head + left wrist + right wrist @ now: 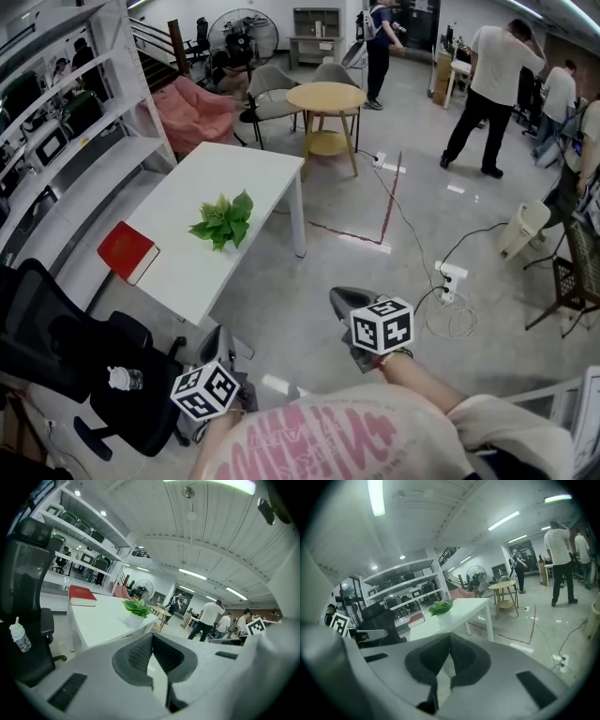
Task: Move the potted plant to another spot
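The potted plant (223,221), green leaves in a small white pot, stands near the middle of the white table (234,169). Both gripper views show it too, the potted plant (137,607) ahead of the left jaws and the potted plant (440,607) ahead of the right ones. My left gripper (217,339) is held close to my body, short of the table's near end. Over the floor to the right of the table is my right gripper (340,296). The left gripper (152,635) and right gripper (450,634) are each shut with nothing between the jaws.
A red book (127,251) lies on the table's near left corner. A black office chair (66,337) carrying a small bottle (124,378) stands at my left, with shelves (56,141) behind. A power strip (450,277) with cables lies on the floor at right. A round wooden table (325,98) and several people are farther back.
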A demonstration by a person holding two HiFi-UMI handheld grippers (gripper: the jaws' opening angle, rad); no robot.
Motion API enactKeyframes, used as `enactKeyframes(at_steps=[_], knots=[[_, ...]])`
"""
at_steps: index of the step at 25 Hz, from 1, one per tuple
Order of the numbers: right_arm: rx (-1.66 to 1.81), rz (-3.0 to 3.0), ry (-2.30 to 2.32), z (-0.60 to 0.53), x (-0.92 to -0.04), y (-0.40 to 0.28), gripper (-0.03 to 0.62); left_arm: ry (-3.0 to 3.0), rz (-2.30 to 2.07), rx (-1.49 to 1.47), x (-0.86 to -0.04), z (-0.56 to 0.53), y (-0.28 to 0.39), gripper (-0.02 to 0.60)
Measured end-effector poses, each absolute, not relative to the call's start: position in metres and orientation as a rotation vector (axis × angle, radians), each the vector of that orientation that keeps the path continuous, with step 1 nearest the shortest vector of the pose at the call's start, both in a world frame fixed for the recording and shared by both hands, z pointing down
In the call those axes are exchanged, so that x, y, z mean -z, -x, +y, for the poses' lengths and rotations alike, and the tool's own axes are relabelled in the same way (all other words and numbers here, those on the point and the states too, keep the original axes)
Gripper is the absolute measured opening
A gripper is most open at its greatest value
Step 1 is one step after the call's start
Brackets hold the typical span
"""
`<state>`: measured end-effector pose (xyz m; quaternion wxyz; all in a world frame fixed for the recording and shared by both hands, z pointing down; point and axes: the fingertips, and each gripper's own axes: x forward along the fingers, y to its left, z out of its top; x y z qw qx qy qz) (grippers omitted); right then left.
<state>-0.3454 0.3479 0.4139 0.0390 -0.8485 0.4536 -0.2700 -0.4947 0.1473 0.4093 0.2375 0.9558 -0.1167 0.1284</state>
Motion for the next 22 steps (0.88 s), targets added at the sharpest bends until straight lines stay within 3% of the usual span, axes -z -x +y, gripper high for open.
enactKeyframes(at_steps=[10,22], knots=[[0.901,1.513,2.668,0.318,-0.446,0.373,0.008,-2.579,-0.347,-0.332,-0.427,0.118,0.504,0.003],[1.017,1.546,2.538,0.283,-0.465,0.316,0.008,-2.53,-0.428,-0.325,-0.436,0.096,0.473,0.003]])
